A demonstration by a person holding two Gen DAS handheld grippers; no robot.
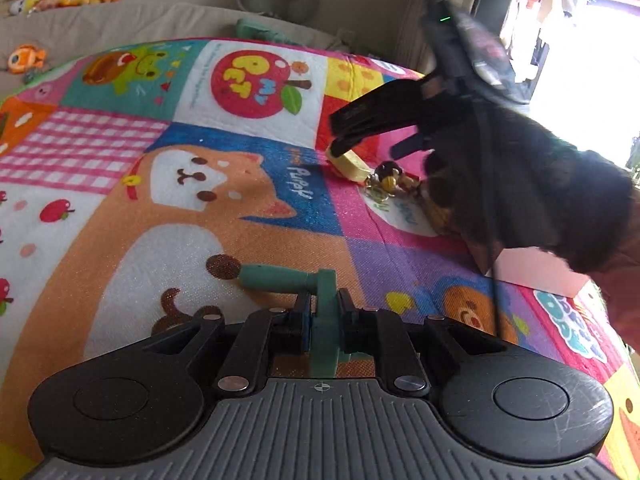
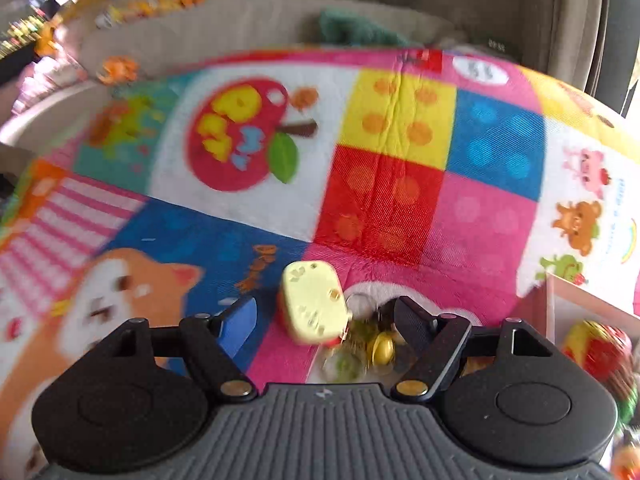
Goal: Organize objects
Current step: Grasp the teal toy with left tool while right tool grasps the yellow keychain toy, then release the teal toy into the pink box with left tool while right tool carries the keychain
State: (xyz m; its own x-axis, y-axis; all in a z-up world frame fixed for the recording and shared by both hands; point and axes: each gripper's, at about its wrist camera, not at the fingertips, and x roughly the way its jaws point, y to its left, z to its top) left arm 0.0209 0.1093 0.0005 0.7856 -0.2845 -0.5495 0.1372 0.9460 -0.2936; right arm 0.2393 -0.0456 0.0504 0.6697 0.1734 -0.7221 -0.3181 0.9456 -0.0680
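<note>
My left gripper [image 1: 325, 312] is shut on a teal T-shaped handle tool [image 1: 304, 284] and holds it just above the colourful play mat [image 1: 160, 208]. My right gripper [image 2: 326, 316] is open, its fingers on either side of a pale yellow tag [image 2: 314, 306] joined to a bunch of keychain charms [image 2: 372, 346] lying on the mat [image 2: 400, 184]. In the left wrist view the right gripper [image 1: 360, 136] hovers over the yellow tag [image 1: 348, 164] and the charms [image 1: 390, 180], held by a black-gloved hand [image 1: 540, 192].
A pink box [image 2: 560, 304] with a red and yellow toy [image 2: 600, 348] inside stands at the right; it also shows in the left wrist view [image 1: 536, 272]. Beige cushions [image 1: 120, 20] with small plush toys [image 1: 28, 58] lie behind the mat. A teal object [image 2: 348, 28] rests at the mat's far edge.
</note>
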